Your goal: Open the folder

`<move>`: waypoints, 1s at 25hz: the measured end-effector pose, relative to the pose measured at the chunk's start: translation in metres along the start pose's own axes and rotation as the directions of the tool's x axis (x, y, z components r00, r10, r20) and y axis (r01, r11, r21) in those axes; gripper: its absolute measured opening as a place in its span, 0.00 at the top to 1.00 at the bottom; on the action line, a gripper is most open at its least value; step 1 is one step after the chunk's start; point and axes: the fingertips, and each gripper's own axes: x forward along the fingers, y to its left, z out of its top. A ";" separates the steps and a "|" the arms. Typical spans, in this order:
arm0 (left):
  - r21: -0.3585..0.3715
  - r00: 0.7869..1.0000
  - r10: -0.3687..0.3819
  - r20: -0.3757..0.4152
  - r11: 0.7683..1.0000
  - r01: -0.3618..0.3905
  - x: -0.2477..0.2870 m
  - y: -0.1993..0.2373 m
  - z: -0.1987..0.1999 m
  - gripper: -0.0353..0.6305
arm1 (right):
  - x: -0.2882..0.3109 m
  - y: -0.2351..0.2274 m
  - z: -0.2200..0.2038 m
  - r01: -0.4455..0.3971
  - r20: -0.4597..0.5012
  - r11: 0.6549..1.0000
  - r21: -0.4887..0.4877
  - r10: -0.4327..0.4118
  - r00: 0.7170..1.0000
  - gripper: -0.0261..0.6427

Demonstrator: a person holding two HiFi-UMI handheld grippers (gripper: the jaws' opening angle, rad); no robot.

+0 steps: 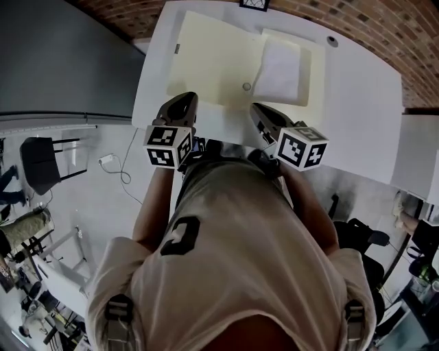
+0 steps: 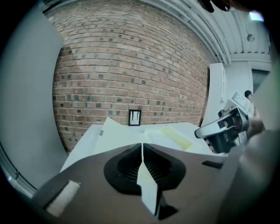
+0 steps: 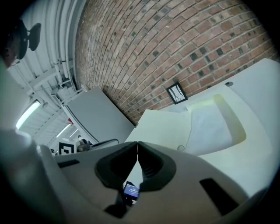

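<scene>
Cropped, covered, too small
The marker card (image 1: 254, 3) at the table's (image 1: 357, 123) far edge was cut by the picture's top; left gripper (image 1: 184, 97) and right gripper (image 1: 255, 108) covered bits of the folder's (image 1: 212, 62) near edge; a round speck (image 1: 332, 41) by the far right corner was too small to name

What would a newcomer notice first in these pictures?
The cream folder lies open on the white table, with a white sheet on its right half. At the table's near edge, the left gripper and the right gripper hover shut and empty. A brick wall stands behind the table.
</scene>
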 end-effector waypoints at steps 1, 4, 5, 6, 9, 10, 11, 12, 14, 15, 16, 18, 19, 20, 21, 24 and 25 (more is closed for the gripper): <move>0.015 1.000 -0.003 -0.004 1.000 0.003 0.002 -0.009 -0.001 0.93 | -0.004 -0.002 0.002 -0.002 -0.003 1.000 -0.007 0.002 1.000 0.95; 0.049 1.000 -0.017 -0.011 0.999 0.018 0.003 -0.030 -0.005 0.93 | -0.013 -0.010 0.002 -0.019 -0.017 1.000 -0.003 0.019 1.000 0.95; 0.049 1.000 -0.014 -0.014 0.999 0.015 0.003 -0.032 -0.006 0.93 | -0.015 -0.012 0.002 -0.027 -0.018 1.000 0.001 0.028 0.999 0.95; 0.041 1.000 -0.004 -0.016 0.999 0.005 0.003 -0.032 -0.008 0.93 | -0.017 -0.014 0.003 -0.036 -0.019 0.999 0.002 0.036 0.999 0.95; 0.008 0.999 0.047 -0.014 0.999 -0.047 0.003 -0.022 -0.006 0.93 | -0.020 -0.018 0.005 -0.059 -0.023 0.998 -0.008 0.059 0.998 0.95; 0.006 0.998 0.058 -0.009 0.998 -0.058 0.003 -0.021 -0.003 0.93 | -0.021 -0.019 0.005 -0.063 -0.025 0.998 -0.007 0.063 0.998 0.95; 0.010 0.998 0.062 -0.004 0.998 -0.062 0.005 -0.021 0.000 0.93 | -0.022 -0.021 0.005 -0.066 -0.026 0.998 -0.001 0.066 0.997 0.95; 0.018 0.998 0.063 -0.001 0.998 -0.063 0.005 -0.023 0.003 0.93 | -0.022 -0.023 0.004 -0.069 -0.027 0.998 0.008 0.069 0.997 0.95; 0.035 0.998 0.065 -0.001 0.997 -0.065 0.005 -0.023 0.006 0.93 | -0.021 -0.025 0.003 -0.069 -0.029 0.997 0.014 0.070 0.997 0.95; 0.037 0.998 0.066 -0.002 0.997 -0.065 0.004 -0.022 0.005 0.93 | -0.020 -0.025 0.004 -0.064 -0.029 0.998 0.005 0.064 0.998 0.95; 0.031 0.998 0.065 -0.003 0.997 -0.065 0.003 -0.020 0.005 0.93 | -0.019 -0.024 0.004 -0.058 -0.031 0.998 -0.004 0.058 0.998 0.95; -0.010 0.998 0.058 0.000 0.998 -0.058 0.001 -0.014 0.004 0.93 | -0.014 -0.023 0.005 -0.056 -0.037 0.998 -0.008 0.056 0.998 0.95; -0.037 0.999 0.053 0.006 0.998 -0.053 0.001 -0.011 0.004 0.93 | -0.012 -0.023 0.004 -0.057 -0.041 0.998 0.000 0.057 0.998 0.95; -0.057 0.999 0.049 0.011 0.997 -0.048 0.001 -0.009 0.005 0.93 | -0.009 -0.022 0.003 -0.058 -0.046 0.998 0.010 0.058 0.997 0.95; -0.064 0.999 0.046 0.014 0.997 -0.045 0.001 -0.007 0.006 0.93 | -0.007 -0.022 0.001 -0.058 -0.051 0.998 0.018 0.059 0.997 0.95; -0.046 0.999 0.042 0.017 0.998 -0.041 0.001 0.004 0.008 0.93 | 0.001 -0.016 -0.001 -0.047 -0.064 0.999 0.004 0.047 0.997 0.95; -0.048 0.999 0.039 0.019 0.998 -0.038 0.000 0.009 0.008 0.93 | 0.006 -0.012 -0.002 -0.047 -0.070 0.999 0.002 0.047 0.996 0.95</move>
